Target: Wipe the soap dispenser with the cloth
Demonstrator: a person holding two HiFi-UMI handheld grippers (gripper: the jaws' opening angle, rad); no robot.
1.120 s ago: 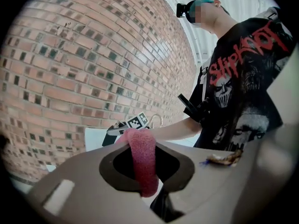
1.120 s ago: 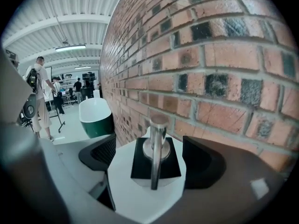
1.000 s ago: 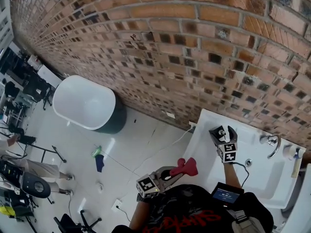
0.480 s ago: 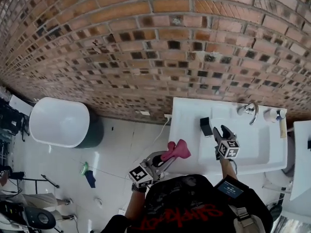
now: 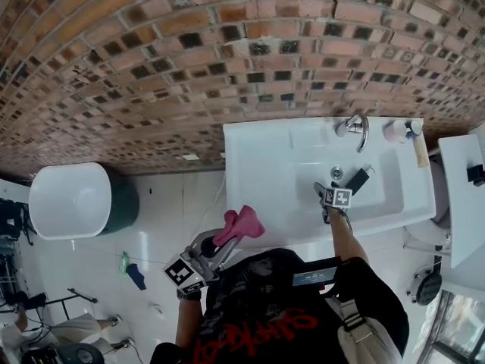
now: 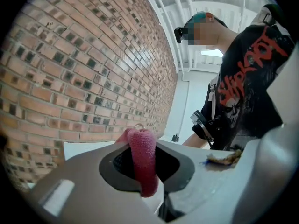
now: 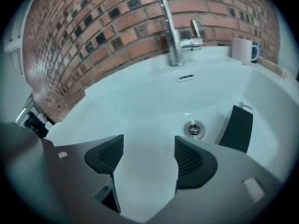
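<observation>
while the jaws of my right gripper [image 7: 145,150] were opening with nothing between them, only bare white basin showed past the pads. the black soap dispenser [image 7: 237,129] lay tilted in the sink [image 7: 117,101] just beside the drain [image 7: 193,128], near that gripper but not touching it. my left gripper [image 6: 145,167] was clamped on the pink cloth [image 6: 142,160], out past the sink's front left corner, well apart from the dispenser. behind the basin stood the tap [image 7: 170,31], a mug [image 7: 243,50] and the brick wall [image 5: 189,67].
</observation>
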